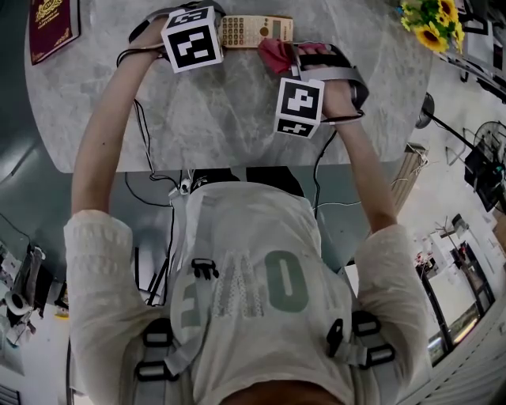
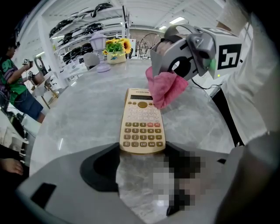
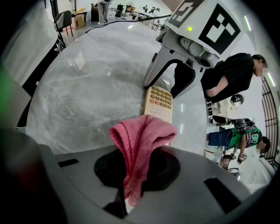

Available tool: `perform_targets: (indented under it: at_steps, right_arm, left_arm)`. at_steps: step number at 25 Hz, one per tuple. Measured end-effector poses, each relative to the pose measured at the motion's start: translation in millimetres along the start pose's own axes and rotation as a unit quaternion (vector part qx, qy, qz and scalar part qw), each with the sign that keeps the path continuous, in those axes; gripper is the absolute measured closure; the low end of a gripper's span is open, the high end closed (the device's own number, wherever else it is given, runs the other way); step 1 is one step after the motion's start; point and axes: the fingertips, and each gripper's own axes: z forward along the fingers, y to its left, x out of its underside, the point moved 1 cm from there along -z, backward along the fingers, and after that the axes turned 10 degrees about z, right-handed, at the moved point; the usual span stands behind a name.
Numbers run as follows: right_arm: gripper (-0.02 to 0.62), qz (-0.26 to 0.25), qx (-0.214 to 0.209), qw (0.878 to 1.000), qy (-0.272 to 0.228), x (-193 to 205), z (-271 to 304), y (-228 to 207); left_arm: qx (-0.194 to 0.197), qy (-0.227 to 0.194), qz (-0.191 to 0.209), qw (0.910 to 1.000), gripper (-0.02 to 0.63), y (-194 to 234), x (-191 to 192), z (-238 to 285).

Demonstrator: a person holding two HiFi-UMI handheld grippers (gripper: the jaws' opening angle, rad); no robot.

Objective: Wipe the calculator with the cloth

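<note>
A beige calculator lies on the marble table at the far side. My left gripper is shut on its keypad end, a pad against each side edge, as the left gripper view shows at the calculator. My right gripper is shut on a pink cloth, which hangs over the display end. In the right gripper view the cloth bunches up from between the jaws, with the calculator and the left gripper just beyond. From the left gripper view the cloth touches the calculator's top right corner.
A dark red book lies at the table's far left. Sunflowers stand at the far right, and a small lamp stands next to the sunflowers. The table's near edge runs in front of my body. People stand beyond the table.
</note>
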Motion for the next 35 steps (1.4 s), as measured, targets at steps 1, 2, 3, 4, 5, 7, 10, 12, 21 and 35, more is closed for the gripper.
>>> perform_targets:
  at_steps: [1, 2, 3, 4, 5, 7, 10, 12, 21, 35]
  right_arm:
    - [0.541, 0.0, -0.001, 1.0, 0.0, -0.1, 0.4, 0.0]
    - [0.541, 0.0, -0.003, 1.0, -0.002, -0.3, 0.8, 0.0]
    - [0.541, 0.0, -0.006, 1.0, -0.004, -0.5, 0.7, -0.5]
    - [0.541, 0.002, -0.01, 1.0, -0.008, -0.5, 0.2, -2.5]
    - [0.541, 0.007, -0.012, 1.0, -0.012, -0.3, -0.7, -7.1]
    - [0.541, 0.018, -0.003, 1.0, -0.017, -0.8, -1.8, -24.5]
    - [0.541, 0.022, 0.016, 0.999, -0.021, -8.5, 3.9, -55.0]
    - [0.541, 0.017, 0.021, 0.999, -0.024, -17.3, 11.8, -68.3]
    - [0.541, -0.029, 0.017, 0.999, -0.014, -34.7, 32.1, -74.1]
    - [0.541, -0.041, 0.009, 0.999, -0.008, -36.7, 12.2, -35.7]
  left_arm:
    - [0.0, -0.001, 0.001, 1.0, 0.273, 0.5, -0.1, 0.0]
    - [-0.001, -0.002, 0.001, 1.0, 0.273, 1.2, -0.5, -0.3]
    - [-0.003, -0.004, 0.003, 1.0, 0.273, 1.9, -1.4, -1.0]
    - [-0.004, -0.005, 0.003, 1.0, 0.273, 2.1, -2.0, -1.4]
    - [-0.002, -0.003, 0.003, 1.0, 0.273, 1.3, -1.6, -1.1]
    - [0.003, 0.002, 0.003, 1.0, 0.273, -0.3, -0.4, -0.4]
    - [0.003, 0.002, 0.002, 1.0, 0.273, 0.0, 0.0, -0.7]
    - [0.003, 0.002, 0.001, 1.0, 0.272, 0.3, 0.5, -0.2]
    - [0.001, -0.004, 0.002, 1.0, 0.273, 1.1, -0.1, -0.3]
    - [-0.006, -0.017, 0.005, 0.9998, 0.273, 3.4, -3.1, -1.9]
